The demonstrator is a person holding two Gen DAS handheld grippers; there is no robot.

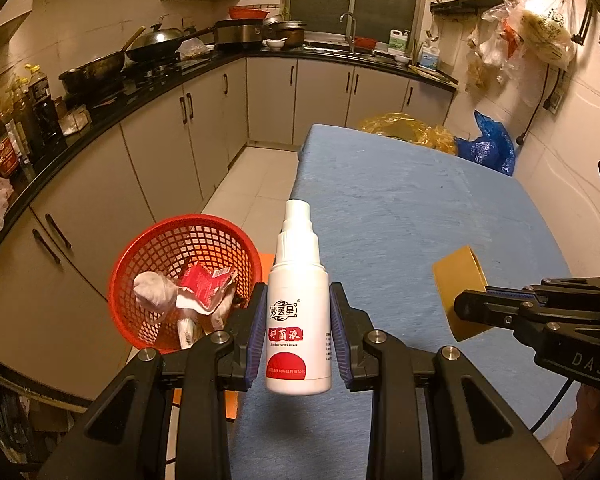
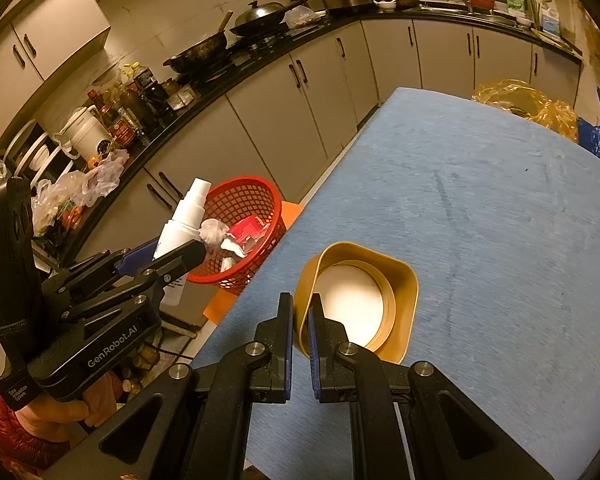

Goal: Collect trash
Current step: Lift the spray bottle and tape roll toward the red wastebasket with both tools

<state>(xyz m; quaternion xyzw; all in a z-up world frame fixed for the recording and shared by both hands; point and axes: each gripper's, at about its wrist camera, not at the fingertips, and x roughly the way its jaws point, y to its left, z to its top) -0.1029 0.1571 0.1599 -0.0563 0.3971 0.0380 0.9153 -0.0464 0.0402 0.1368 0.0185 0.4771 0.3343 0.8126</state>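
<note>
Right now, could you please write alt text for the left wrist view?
The left gripper holds a white spray bottle upright beside a blue table. A red basket of trash sits lower left; the right gripper holds tape.

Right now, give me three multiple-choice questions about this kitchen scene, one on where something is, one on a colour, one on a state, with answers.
1. Where is the basket?
A. on the blue table
B. beside the table's left edge, lower than its top
C. on the counter

2. What colour is the basket?
A. red
B. green
C. white

3. What is the left gripper doing?
A. hanging open
B. shut on the tape roll
C. shut on the spray bottle

Answers: 1 B, the basket sits off the edge of the table, below its top. 2 A, its mesh wall is red. 3 C, the left gripper has its jaws pressed on both sides of the spray bottle, while the right gripper pinches the wall of the tape roll.
</note>
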